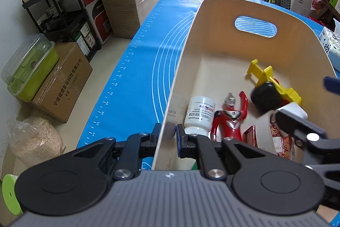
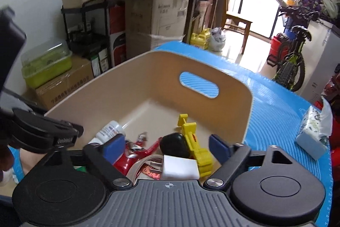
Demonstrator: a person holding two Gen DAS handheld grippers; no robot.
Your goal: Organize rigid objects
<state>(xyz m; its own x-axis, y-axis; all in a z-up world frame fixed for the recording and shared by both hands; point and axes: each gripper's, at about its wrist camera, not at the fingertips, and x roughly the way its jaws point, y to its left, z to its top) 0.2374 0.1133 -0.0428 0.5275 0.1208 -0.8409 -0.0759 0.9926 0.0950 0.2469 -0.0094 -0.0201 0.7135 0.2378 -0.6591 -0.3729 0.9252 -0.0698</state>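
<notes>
A beige bin [image 1: 212,14] with an oval handle cut-out sits on the blue mat [image 1: 136,69] that covers the counter. The left gripper [image 1: 167,133] has its jaws clenched on the bin's near-left wall, one finger outside and one inside the rim. The right gripper [image 2: 166,146] hovers over the near end of the bin with its jaws spread wide and nothing pressed between the blue pads [image 2: 218,148]. Inside the bin, on its floor, lie a white bottle [image 1: 199,114] on its side against the left wall, a red and silver toy figure [image 1: 231,116] just beside it, a yellow toy vehicle [image 1: 274,84] further right, and a black rounded object [image 1: 265,97] touching the vehicle. A white block [image 2: 180,167] sits nearest the right gripper, below the open jaws, with a red patterned packet [image 1: 280,142] partly under it. A tissue pack [image 2: 312,131] rests on the mat outside the bin, to its right.
</notes>
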